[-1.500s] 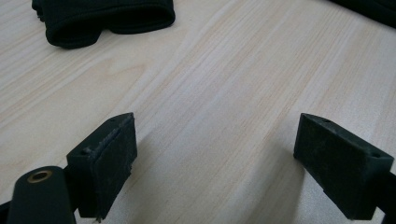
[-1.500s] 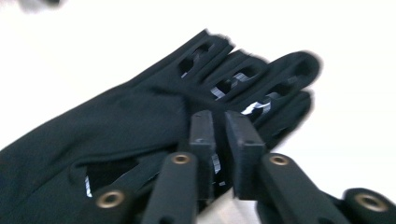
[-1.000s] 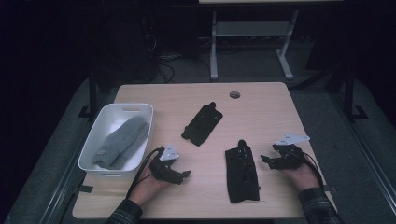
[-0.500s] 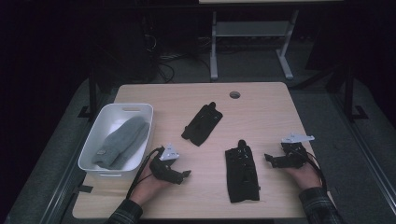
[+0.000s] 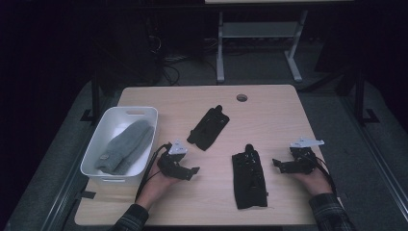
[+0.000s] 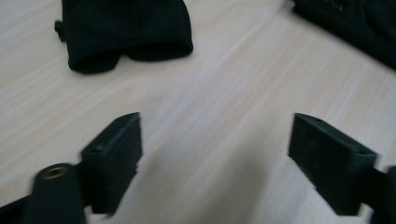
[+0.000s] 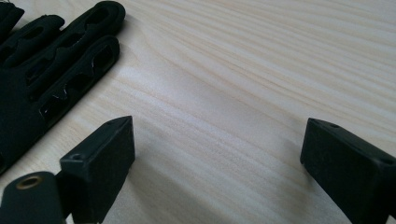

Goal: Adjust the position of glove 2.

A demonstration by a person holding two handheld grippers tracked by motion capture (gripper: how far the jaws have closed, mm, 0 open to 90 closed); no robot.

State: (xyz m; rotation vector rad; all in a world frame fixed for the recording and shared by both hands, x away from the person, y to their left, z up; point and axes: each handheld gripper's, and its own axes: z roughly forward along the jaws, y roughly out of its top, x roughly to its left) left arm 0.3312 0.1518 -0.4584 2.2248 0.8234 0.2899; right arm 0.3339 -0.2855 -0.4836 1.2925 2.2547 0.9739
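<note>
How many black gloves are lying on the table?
2: one black glove lies mid-table beside the white bin; the other black glove lies nearer the person, between the grippers.

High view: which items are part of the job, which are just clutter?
In play:
near black glove, flat between the two open claws
far black glove
white bin holding grey gloves
left claw
right claw

Just there:
cable hole in the table
white frame on the floor behind

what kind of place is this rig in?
Probably a lab or workshop data-collection station, not a home: a bare wooden table with a cable hole, a white bin, loose cables on the floor, and a metal stand behind.
</note>
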